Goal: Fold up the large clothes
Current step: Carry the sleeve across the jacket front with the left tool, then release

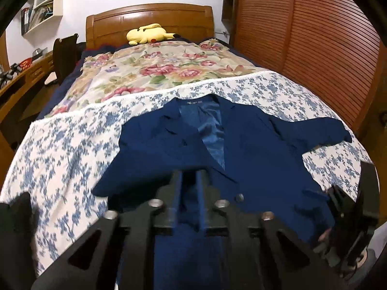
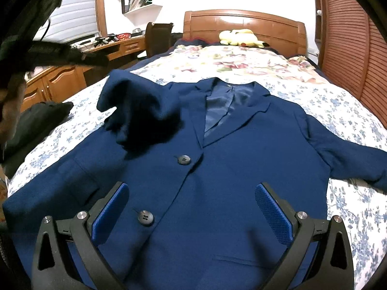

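A navy blue blazer (image 2: 217, 169) lies face up on the bed, collar toward the headboard, with two dark buttons (image 2: 184, 160) down its front. It also shows in the left wrist view (image 1: 254, 149). My left gripper (image 1: 189, 176) is shut on a fold of the blazer's fabric and lifts it; that lifted part shows as a raised sleeve (image 2: 142, 111) in the right wrist view. My right gripper (image 2: 192, 198) is open wide, hovering over the blazer's lower front, holding nothing. The other sleeve (image 2: 350, 159) lies spread to the right.
The bed has a blue-flowered white sheet (image 1: 60, 149) and a rose-patterned quilt (image 1: 157, 72). A yellow plush toy (image 1: 147, 33) lies by the wooden headboard (image 1: 150, 17). A slatted wooden wardrobe (image 1: 314, 36) stands right, a desk (image 2: 116, 46) left. A black item (image 2: 41, 116) lies on the bed's left edge.
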